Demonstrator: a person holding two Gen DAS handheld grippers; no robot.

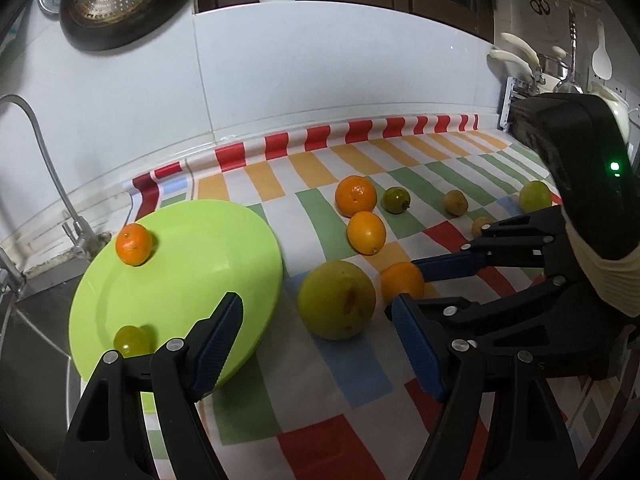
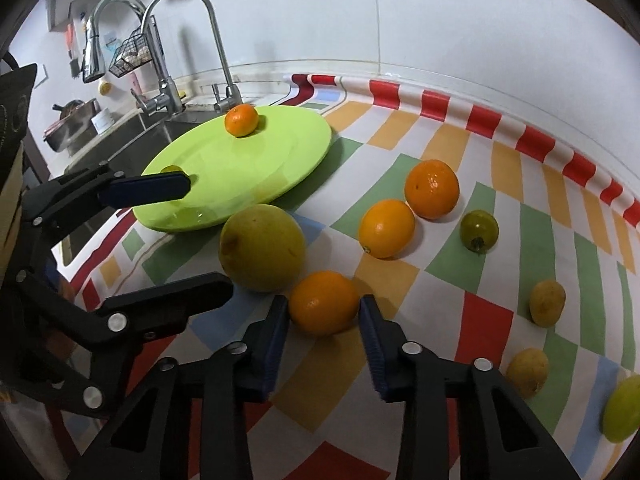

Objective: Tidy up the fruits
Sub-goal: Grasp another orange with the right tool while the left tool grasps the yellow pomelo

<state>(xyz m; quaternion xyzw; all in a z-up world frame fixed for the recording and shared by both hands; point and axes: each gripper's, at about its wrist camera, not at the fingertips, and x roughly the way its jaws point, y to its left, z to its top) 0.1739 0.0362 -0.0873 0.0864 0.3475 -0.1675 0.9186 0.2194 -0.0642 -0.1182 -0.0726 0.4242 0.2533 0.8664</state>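
A lime green plate (image 1: 192,264) lies at the counter's left end by the sink and holds a small orange (image 1: 133,244) and a green grape-like fruit (image 1: 130,340). My left gripper (image 1: 316,312) is open and empty, its jaws standing either side of a large yellow-green fruit (image 1: 337,299). My right gripper (image 2: 324,316) is shut on a small orange (image 2: 323,302) that rests on the cloth; in the left wrist view it (image 1: 404,292) reaches in from the right around that orange (image 1: 402,282). Two more oranges (image 2: 431,189) (image 2: 386,228) lie behind.
A checked cloth (image 2: 500,208) covers the counter. A green tomato-like fruit (image 2: 479,231), two small yellow fruits (image 2: 547,302) (image 2: 527,372) and a pale green fruit (image 2: 624,408) lie to the right. The sink and taps (image 2: 224,52) are at the left, a white tiled wall behind.
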